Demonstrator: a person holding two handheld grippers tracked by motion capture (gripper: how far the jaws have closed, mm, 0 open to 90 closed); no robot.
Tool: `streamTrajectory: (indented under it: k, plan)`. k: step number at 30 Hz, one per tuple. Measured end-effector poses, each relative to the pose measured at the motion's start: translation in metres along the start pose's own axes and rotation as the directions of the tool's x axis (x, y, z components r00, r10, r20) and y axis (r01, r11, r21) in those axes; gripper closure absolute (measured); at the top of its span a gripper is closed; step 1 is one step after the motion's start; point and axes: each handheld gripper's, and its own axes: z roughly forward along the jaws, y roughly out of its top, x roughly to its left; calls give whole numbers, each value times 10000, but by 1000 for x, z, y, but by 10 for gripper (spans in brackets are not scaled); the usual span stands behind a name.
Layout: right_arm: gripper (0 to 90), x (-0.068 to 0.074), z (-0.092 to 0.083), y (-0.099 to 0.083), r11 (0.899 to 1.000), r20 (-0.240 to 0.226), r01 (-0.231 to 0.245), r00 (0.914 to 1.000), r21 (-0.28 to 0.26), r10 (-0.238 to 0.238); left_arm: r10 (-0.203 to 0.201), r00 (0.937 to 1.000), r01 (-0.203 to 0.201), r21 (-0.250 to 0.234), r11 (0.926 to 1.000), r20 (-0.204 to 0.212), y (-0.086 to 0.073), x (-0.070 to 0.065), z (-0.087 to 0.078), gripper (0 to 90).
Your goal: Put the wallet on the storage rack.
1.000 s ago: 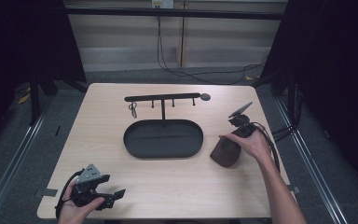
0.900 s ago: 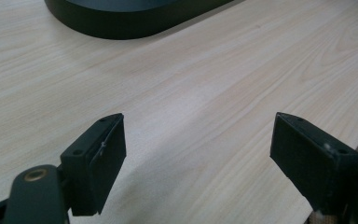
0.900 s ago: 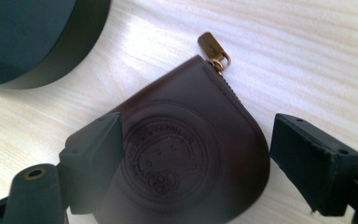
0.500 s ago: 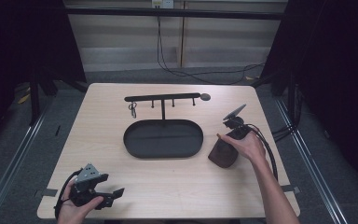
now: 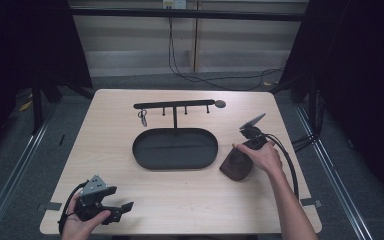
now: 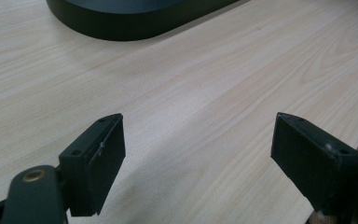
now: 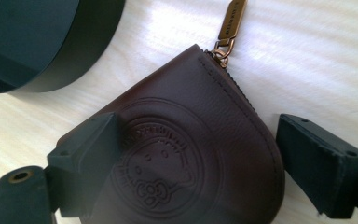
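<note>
Right claw (image 7: 196,158) has shifted left over pouch (image 7: 186,154), beside tray (image 5: 175,148).

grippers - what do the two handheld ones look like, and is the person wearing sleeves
Both are black. The left gripper has a grey three-cornered plate on top and a black cable looping beside the hand; its flat rectangular pads have small screw holes, with a brass rivet at the jaw arm. The right gripper carries a similar grey plate and trails a black cable along the forearm. Both forearms are bare; no sleeves in view.

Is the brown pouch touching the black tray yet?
Apart. The right gripper view shows a strip of bare table between the brown pouch and the black tray.
</note>
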Motion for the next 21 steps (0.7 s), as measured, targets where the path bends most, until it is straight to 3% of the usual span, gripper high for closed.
streamTrajectory:
  k: [4, 10, 21]
  plan:
    - [122, -1, 1, 0, 9999, -136, -71, 9999, 72, 72, 1, 10000, -1, -11, 10000, 3, 0, 0, 0, 177]
    - [192, -2, -1, 3, 9987, -343, -297, 9989, 407, 311, -7, 10000, 7, -10, 10000, 37, 0, 0, -1, 177]
    - [498, -4, -25, -3, 9995, -56, -223, 9997, 218, 224, -143, 9998, 145, -154, 9998, 131, 0, 0, -2, 182]
